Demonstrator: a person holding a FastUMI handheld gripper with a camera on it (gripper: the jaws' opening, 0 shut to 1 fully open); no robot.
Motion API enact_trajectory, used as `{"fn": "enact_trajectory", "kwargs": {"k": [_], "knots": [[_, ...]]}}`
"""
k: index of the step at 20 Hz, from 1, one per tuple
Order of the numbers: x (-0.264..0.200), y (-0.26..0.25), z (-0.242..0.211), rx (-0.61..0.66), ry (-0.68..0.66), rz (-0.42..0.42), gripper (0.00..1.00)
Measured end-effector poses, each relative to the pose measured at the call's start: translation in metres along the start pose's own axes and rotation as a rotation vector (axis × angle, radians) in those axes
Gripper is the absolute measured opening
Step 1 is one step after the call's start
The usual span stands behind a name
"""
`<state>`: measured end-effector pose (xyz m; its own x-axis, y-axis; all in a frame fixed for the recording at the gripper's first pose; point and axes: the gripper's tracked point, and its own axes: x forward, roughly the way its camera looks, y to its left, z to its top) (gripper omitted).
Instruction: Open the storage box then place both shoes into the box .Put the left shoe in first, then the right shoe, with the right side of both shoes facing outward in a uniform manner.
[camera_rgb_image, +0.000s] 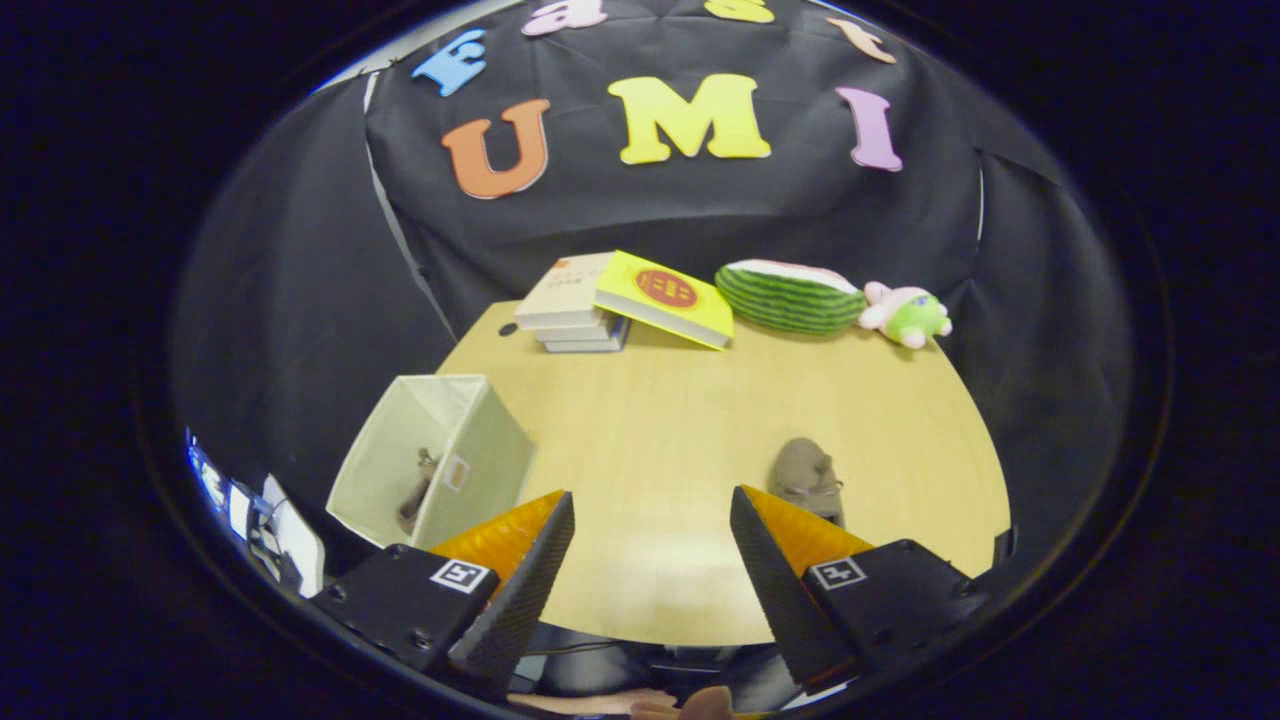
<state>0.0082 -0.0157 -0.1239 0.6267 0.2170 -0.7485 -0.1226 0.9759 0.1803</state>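
We see the gripper (652, 525) above the near edge of a light wooden table (690, 420). Its two fingers stand wide apart and nothing is between them, only the bare table top.

The storage box (385, 455), a pale fabric one with an open top, stands at the left corner of the table, just beyond the left finger. Inside it lies one grey shoe (418, 490), leaning against the inner wall; we cannot tell which side of it faces outward. The other shoe (808, 480), also grey, lies on the table well apart from the box, just beyond the tip of the right finger and partly hidden behind it.

At the far side of the table we see a small stack of books (570, 315), and a yellow book (665, 297) leans tilted on this stack. To the right of it lies a plush toy like a watermelon slice (788, 297), and just beside that a small pink and green plush animal (905, 315).
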Motion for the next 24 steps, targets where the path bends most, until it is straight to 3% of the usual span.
{"fn": "enact_trajectory", "kwargs": {"k": [4,9,14,17,19,24], "knots": [[0.019,-0.067,-0.041,0.072,0.152,-0.003,1.0],[0.058,-0.141,-0.05,0.015,0.194,-0.073,1.0],[0.09,-0.168,-0.078,0.059,0.35,-0.055,0.99],[0.104,-0.177,-0.09,0.097,0.414,-0.03,0.93],[0.113,-0.182,-0.092,0.138,0.424,-0.023,0.83],[0.127,-0.184,-0.101,0.222,0.452,-0.005,0.38]]}}
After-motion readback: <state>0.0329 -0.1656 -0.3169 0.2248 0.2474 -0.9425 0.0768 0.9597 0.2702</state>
